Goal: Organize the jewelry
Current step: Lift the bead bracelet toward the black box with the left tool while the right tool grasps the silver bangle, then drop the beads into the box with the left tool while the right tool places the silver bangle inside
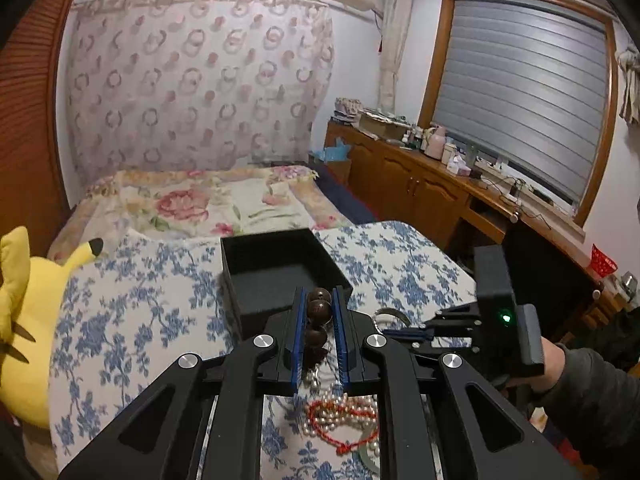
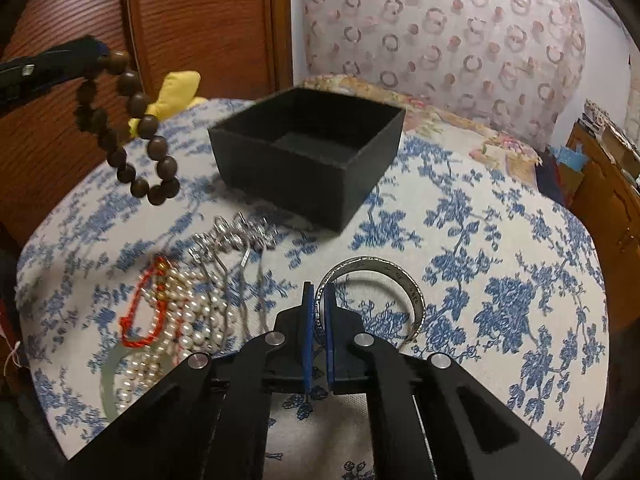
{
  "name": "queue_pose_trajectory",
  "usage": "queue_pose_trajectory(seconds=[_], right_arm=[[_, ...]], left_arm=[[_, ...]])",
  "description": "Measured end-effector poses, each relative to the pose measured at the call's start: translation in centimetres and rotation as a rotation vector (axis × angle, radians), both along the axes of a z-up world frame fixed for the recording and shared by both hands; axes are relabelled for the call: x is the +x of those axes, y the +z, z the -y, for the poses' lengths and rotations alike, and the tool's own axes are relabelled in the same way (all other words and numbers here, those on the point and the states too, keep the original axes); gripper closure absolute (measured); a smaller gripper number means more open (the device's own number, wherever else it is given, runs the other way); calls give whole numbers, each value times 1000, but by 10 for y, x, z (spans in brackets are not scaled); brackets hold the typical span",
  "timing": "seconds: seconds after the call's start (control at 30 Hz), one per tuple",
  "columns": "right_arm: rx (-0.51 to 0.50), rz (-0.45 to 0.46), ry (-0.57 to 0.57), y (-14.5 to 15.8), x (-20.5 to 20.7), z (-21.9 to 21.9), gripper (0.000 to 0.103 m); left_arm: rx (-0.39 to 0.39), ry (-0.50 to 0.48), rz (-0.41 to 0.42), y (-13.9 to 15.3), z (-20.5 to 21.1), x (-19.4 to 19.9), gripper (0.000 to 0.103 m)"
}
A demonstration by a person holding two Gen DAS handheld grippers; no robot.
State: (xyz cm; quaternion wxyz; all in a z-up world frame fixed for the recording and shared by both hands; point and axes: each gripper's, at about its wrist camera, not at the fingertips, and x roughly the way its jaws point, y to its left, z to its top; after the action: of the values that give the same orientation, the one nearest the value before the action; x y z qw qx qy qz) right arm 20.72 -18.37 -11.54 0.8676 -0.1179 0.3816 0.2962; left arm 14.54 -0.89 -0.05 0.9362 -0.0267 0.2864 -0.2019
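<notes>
The tabletop (image 2: 500,240), under a blue-flowered cloth, carries an open black box (image 2: 308,148) near its far side, with a loose heap of jewelry on the near left: a pearl necklace (image 2: 192,320), a red cord bracelet (image 2: 140,320) lying on it and a tangle of silver chains (image 2: 236,240) just beyond.

The left tool (image 1: 318,304) is closed on a brown bead bracelet (image 2: 132,128), which hangs free in the air, left of the box and above the cloth. The right tool (image 2: 318,300) is closed on the near rim of a silver bangle (image 2: 372,292), which seems to rest on the cloth in front of the box, well apart from the heap.

Risks, as I judge them: the bead loop is pinched at only a few beads, so a quick swing toward the box could let it slip out or catch on the box wall. The bangle is thin, hard and smooth, held at one edge only; lifting it could make it pivot between the pads and drop. Both tools heading for the same box at once could also collide
</notes>
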Motion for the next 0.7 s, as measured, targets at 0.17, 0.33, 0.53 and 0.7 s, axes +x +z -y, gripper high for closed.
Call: queue_pose_trajectory(seconds=[0.17,0.33,0.53,0.7], right_arm=[[29,45,12,24,-5,2,97],[56,82,22,45,5,1,97],[89,117,45,64,23,-2,97],[125,124,72,71,41,-8,97]], left_arm=[[23,-1,27,14,8,14,91],[31,-3,53,29,13,32,91],[56,-7,51,26,23,69,91],[58,5,-3,2,20,103,91]])
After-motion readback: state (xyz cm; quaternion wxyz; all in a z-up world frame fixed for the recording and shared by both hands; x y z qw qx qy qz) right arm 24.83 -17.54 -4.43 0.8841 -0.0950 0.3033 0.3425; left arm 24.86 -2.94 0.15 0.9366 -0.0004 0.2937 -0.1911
